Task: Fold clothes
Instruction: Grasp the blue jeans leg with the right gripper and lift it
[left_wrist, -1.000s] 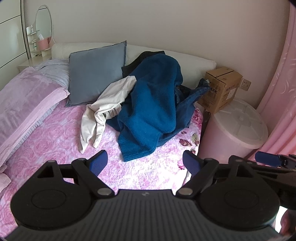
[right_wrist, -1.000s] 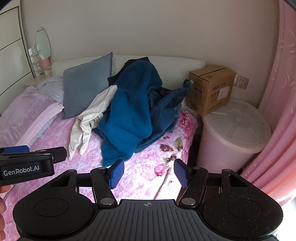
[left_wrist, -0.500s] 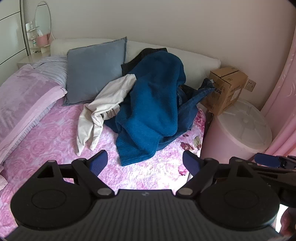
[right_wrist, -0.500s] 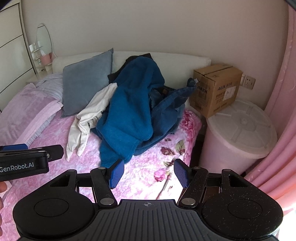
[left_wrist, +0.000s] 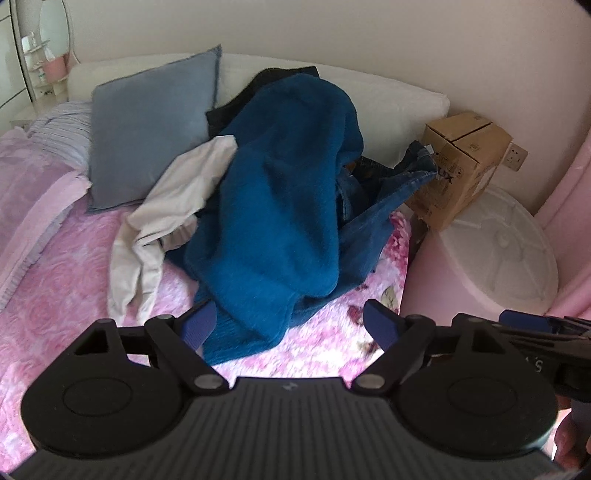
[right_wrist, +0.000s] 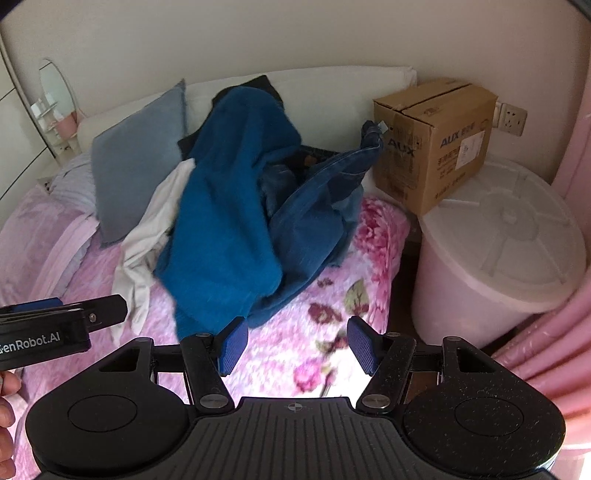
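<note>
- Mirror: oval, far left, against the wall beside the bed's head.
- Pink quilt: folded along the left side of the bed.
- Bed: pink rose-patterned cover; it carries all the clothes.
- Grey-blue pillow: propped upright against the white headboard, left of the clothes.
- Cream garment: crumpled, left of the pile, its upper end tucked under the blue sweater.
- My left gripper: jaws spread wide, holding nothing, hovering over the near edge of the bed just before the sweater's hem.
- Blue sweater: fuzzy, heaped on top of the pile at mid-bed, unfolded.
- Black garment: only an edge shows, behind the sweater at the headboard.
- Jeans: denim, under and to the right of the sweater, one end sticking up toward the box.
- My right gripper: jaws spread, empty, over the floral cover near the right corner of the bed.
- Cardboard box: printed "AUX", right of the bed, resting on the tub's lid.
- Pink tub: round, white lid, beside the bed.
- Pink curtain: far right.
</note>
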